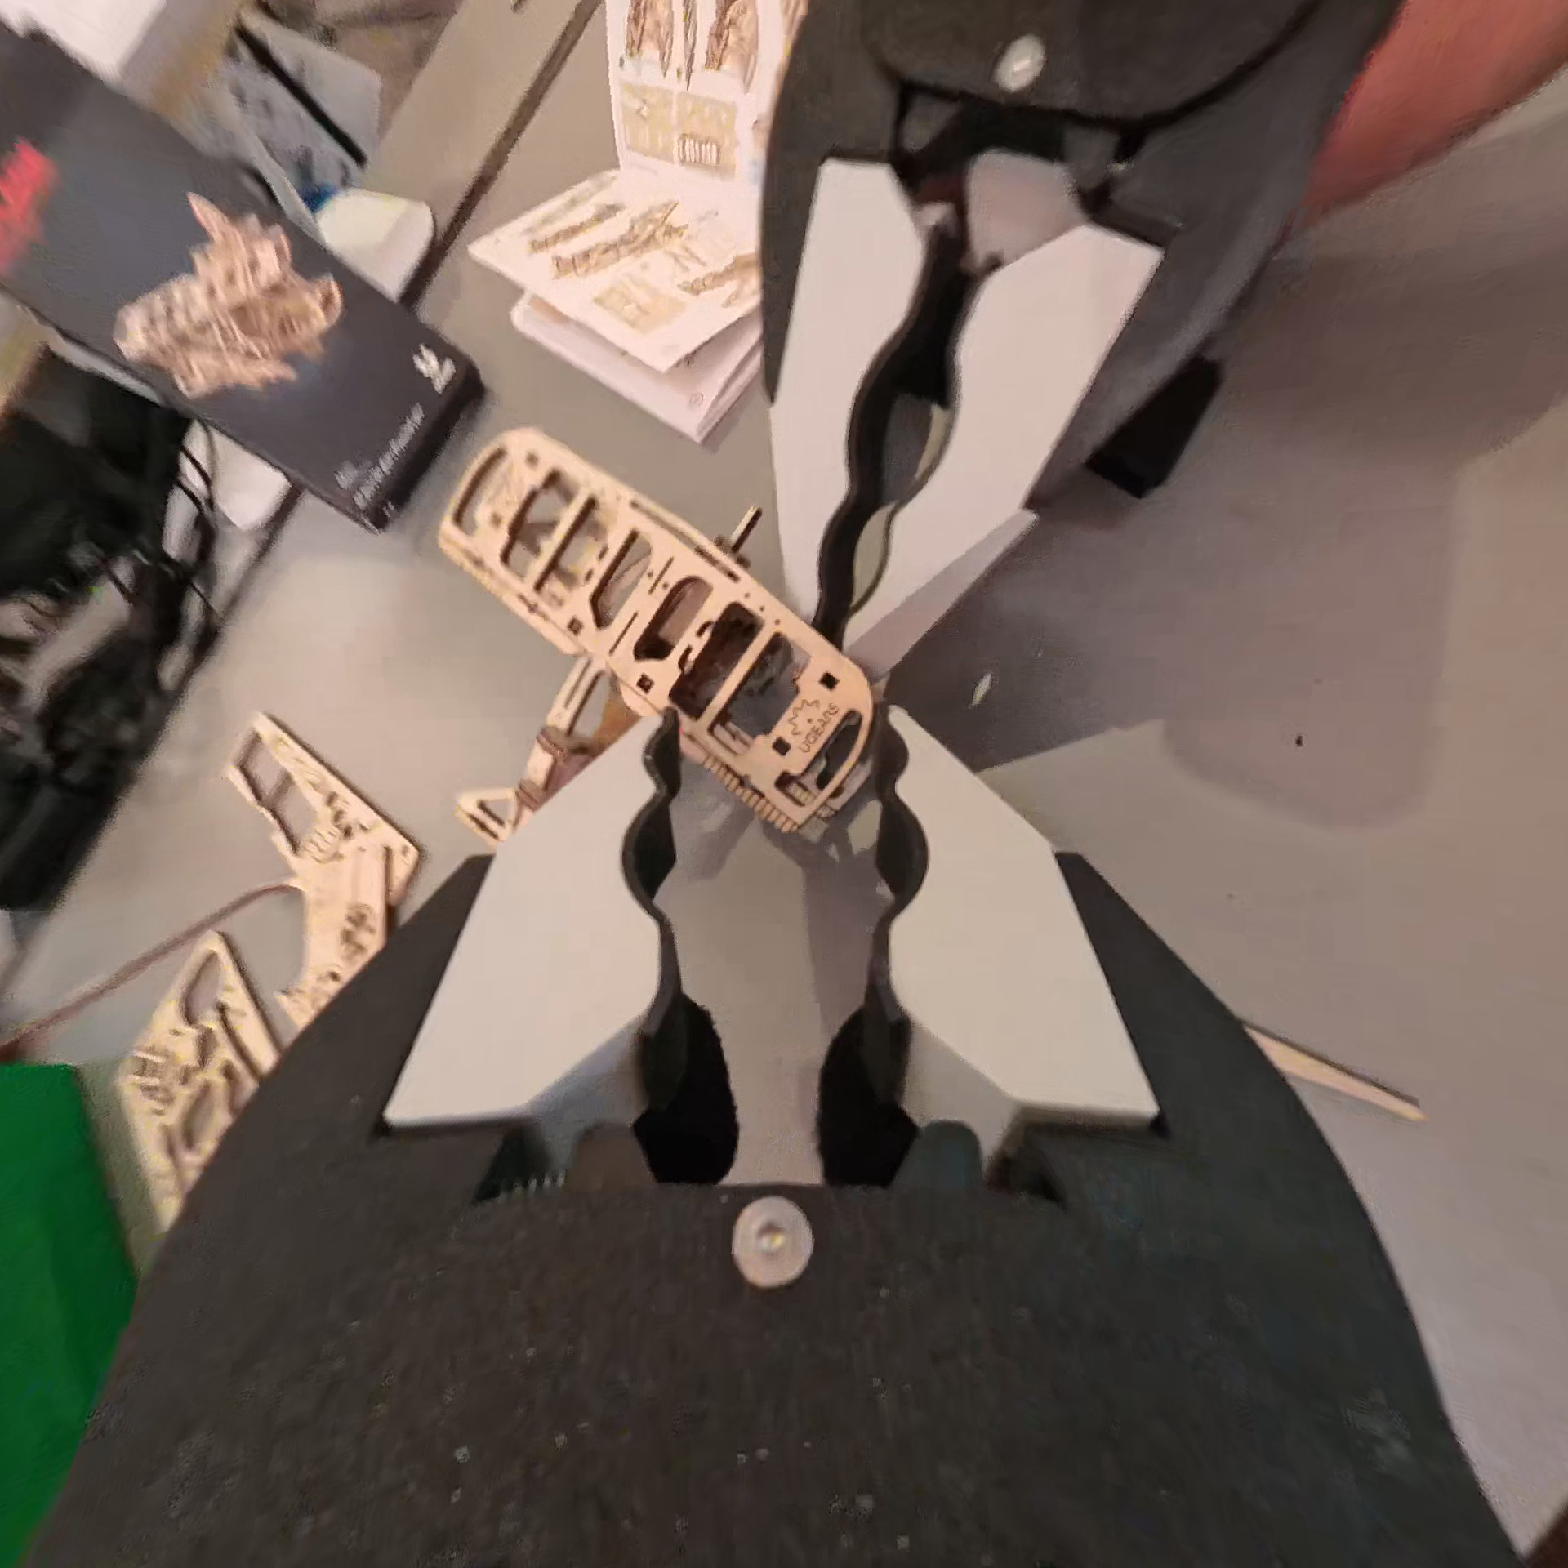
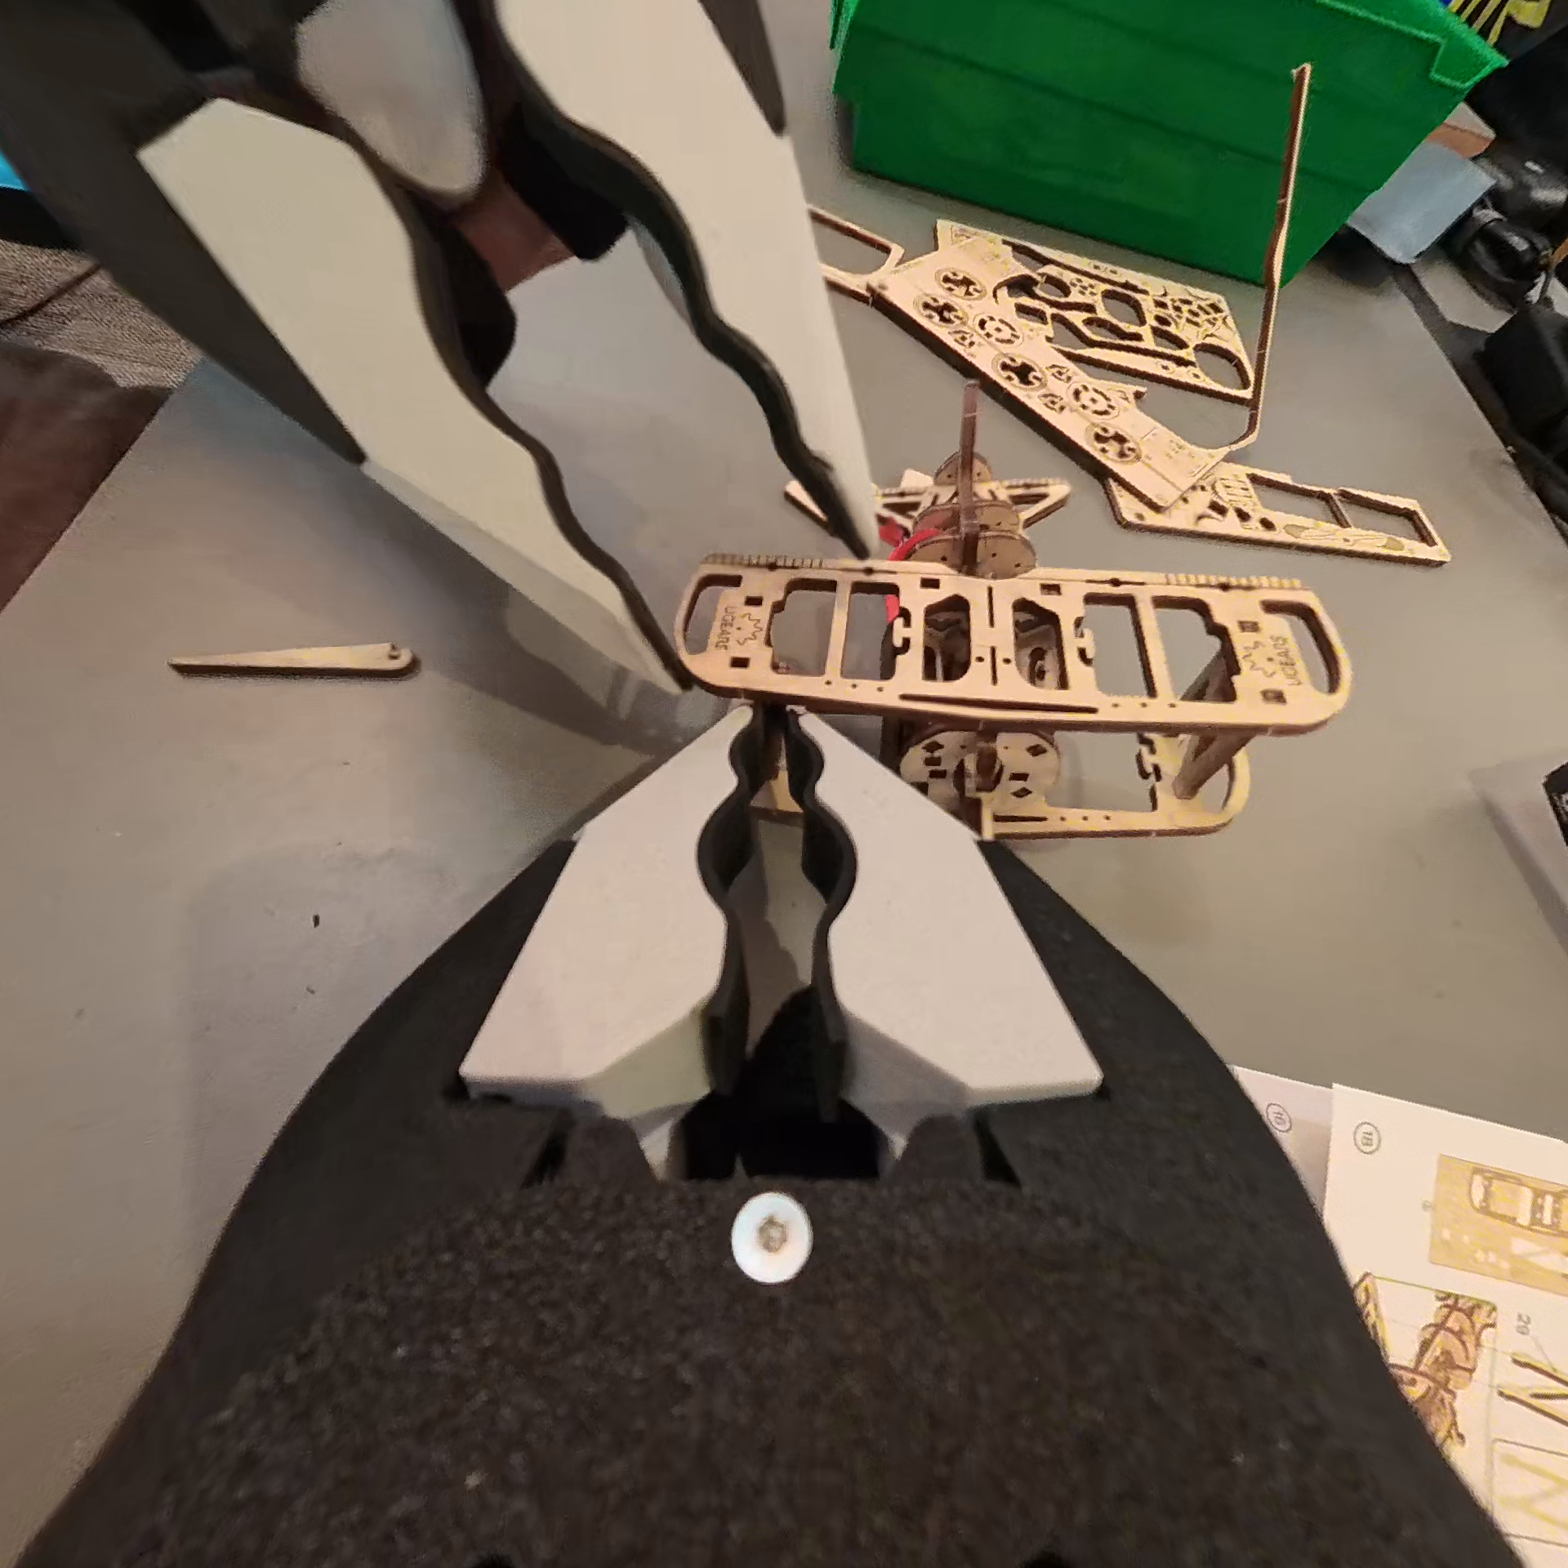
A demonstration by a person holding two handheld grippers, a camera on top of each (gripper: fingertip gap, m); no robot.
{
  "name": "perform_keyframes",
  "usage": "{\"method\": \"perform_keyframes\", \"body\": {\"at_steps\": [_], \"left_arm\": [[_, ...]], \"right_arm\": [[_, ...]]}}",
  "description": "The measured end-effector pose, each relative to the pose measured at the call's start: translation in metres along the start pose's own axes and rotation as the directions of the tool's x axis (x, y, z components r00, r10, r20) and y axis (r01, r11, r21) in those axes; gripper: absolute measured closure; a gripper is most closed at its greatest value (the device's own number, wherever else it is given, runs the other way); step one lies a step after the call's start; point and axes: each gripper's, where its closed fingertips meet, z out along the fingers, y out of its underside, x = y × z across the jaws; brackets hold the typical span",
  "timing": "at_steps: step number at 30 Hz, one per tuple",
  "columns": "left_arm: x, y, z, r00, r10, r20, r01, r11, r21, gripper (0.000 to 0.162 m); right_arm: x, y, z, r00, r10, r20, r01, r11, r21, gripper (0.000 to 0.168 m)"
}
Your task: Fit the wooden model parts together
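A wooden biplane model [image 2: 1001, 670] stands on the grey table [image 2: 254, 848]. My left gripper [image 1: 776, 734] is shut across the end of its upper wing [image 1: 645, 594], one fingertip on each long edge. It enters the right wrist view from the upper left [image 2: 772, 615]. My right gripper [image 2: 770, 730] is nearly closed on a thin wooden upright piece [image 2: 776, 755] just under that same wing end. In the left wrist view it comes down from the top [image 1: 836, 624]. The piece's lower end is hidden.
Punched wooden part sheets [image 2: 1061, 339] lie behind the model and also show in the left wrist view [image 1: 254, 976]. A green bin [image 2: 1103, 110] stands at the back. A loose tapered wooden stick [image 2: 297, 660], a black box [image 1: 238, 322] and instruction booklets [image 1: 645, 280] lie around. The grippers are tip to tip, or close to it. About 10 cm separates my left fingertips from the loose tapered wooden stick [image 2: 297, 660].
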Motion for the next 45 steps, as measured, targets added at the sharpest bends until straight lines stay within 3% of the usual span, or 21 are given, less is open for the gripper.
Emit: {"method": "perform_keyframes", "body": {"at_steps": [3, 8, 10, 12, 19, 45], "left_arm": [[0.003, -0.01, -0.006, 0.988, 0.145, 0.048, -0.147, 0.988, 0.042, 0.128], [0.007, -0.003, 0.005, 0.977, 0.212, 0.029, -0.212, 0.977, -0.015, 0.134], [0.005, -0.004, 0.007, 0.979, 0.201, 0.025, -0.2, 0.98, -0.017, 0.134], [0.008, -0.003, 0.007, 0.984, 0.179, -0.005, -0.179, 0.984, -0.019, 0.146], [0.006, -0.004, 0.005, 0.994, 0.098, -0.038, -0.098, 0.995, 0.007, 0.146], [0.007, -0.001, 0.011, 0.985, 0.172, -0.012, -0.173, 0.984, -0.035, 0.146]], "right_arm": [[0.0, 0.0, 0.0, 1.0, 0.009, 0.008, -0.009, 1.0, -0.001, 0.167], [0.001, 0.001, 0.0, 1.0, 0.009, 0.001, -0.009, 1.0, -0.004, 0.167], [0.002, 0.001, 0.0, 1.0, 0.009, -0.005, -0.009, 1.0, -0.003, 0.167], [0.004, 0.001, -0.001, 1.0, -0.003, -0.02, 0.003, 1.0, -0.004, 0.167], [-0.001, 0.0, 0.001, 0.998, -0.06, -0.006, 0.06, 0.998, -0.022, 0.167], [0.004, 0.002, 0.0, 0.998, 0.066, 0.004, -0.066, 0.998, -0.014, 0.165]]}}
